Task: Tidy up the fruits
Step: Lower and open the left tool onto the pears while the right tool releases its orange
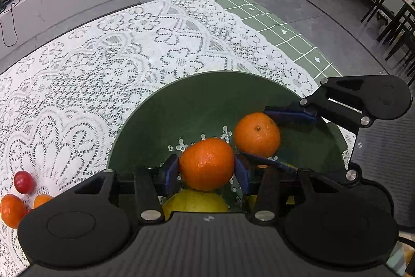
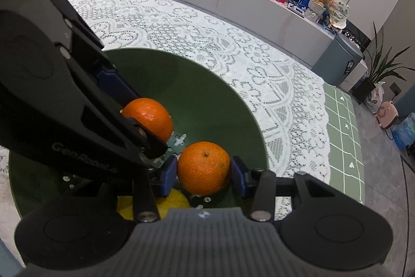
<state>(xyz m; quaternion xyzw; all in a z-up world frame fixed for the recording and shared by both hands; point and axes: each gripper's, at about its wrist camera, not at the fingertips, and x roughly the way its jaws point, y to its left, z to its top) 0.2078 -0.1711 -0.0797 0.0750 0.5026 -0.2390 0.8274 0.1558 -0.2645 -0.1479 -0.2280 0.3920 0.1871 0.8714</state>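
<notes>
Both sets of jaws are closed on fruit over the green bowl (image 1: 145, 121). Our left gripper (image 1: 207, 168) has its blue pads pressed against the two sides of one orange (image 1: 207, 164), narrowed only as far as the fruit allows. Our right gripper (image 2: 204, 169) clamps a second orange (image 2: 204, 168) the same way, a pad on each flank, stem dimple facing up.

From the left wrist view, the right gripper (image 1: 269, 134) reaches into the bowl from the far right side and its orange (image 1: 256, 134) sits just beyond ours, the two fruits near each other but apart. From the right wrist view, the left gripper (image 2: 145, 118) crosses in from the left side and half covers its orange (image 2: 150, 116).

Under both held oranges, toward the bowl's near side, lies a yellow fruit (image 1: 194, 201), partly hidden by the gripper bodies; we cannot tell what kind it is. The same yellow fruit (image 2: 171, 201) shows below the right gripper's left pad. The bowl's floor has small cross-shaped cutouts (image 2: 180, 139).

The bowl stands on a white lace cloth (image 1: 103, 56) spread over the counter, with a green checked cloth (image 1: 272, 25) showing past the bowl's far right side. Left of the bowl, on the lace, sit a small red fruit (image 1: 23, 182) and two more oranges (image 1: 11, 210), close together.
</notes>
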